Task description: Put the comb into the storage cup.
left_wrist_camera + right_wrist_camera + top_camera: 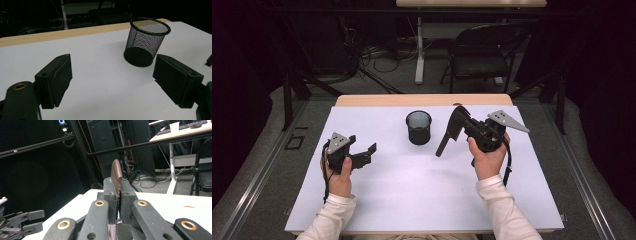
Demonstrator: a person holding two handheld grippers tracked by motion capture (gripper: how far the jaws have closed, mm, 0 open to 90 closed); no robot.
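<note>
High view: mesh cup stands upright near the far middle of the white table; use it as the reference. Right gripper sits just right of the cup, raised off the table, jaws pressed together on a long dark flat stick. The stick slants down and toward the cup side, lower end close to the table surface. My read: it's held by one end so the free end can be steered into the cup mouth. Left gripper is well left of the cup, low over the table, jaws spread, nothing between them. Probably parked there to steady the cup if needed.

Left gripper view: both pads wide apart, bare table between. Cup ahead and to the right, open top, looks empty as far as the mesh shows.

Right gripper view: jaws clamped on the stick, which pokes up past the tips, brownish with a ribbed face. Can't tell what it is exactly. Left gripper visible at lower left.

Stick isn't in the cup yet.
</note>
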